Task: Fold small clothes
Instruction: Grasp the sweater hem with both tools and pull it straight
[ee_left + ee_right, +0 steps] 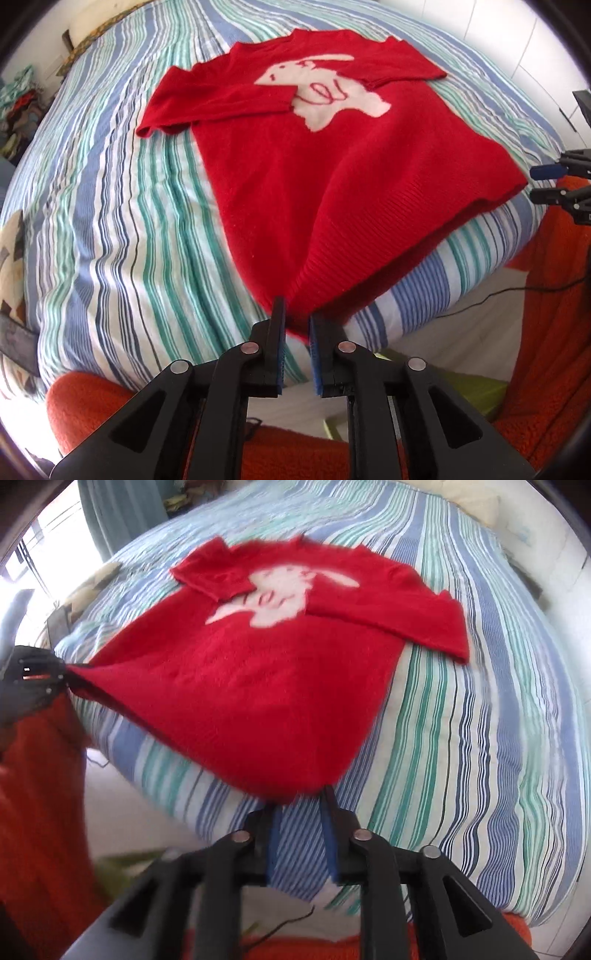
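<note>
Left gripper (296, 317) pinches red sweater (314, 158) hem on striped bed (110, 221); right gripper (301, 797) spread.

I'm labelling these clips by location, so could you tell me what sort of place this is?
Most likely a bedroom: the red sweater lies on a bed with a striped sheet, a pillow sits at its far end, and a curtain hangs beside a window.

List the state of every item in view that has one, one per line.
Red knitted sweater with a white animal motif: spread front-up on the bed, both sleeves folded across the chest, hem pulled over the edge.
Blue, green and white striped bedsheet: spread, slightly wrinkled.
Left gripper: closed on a hem corner.
Right gripper: jaws apart at the other hem corner.
</note>
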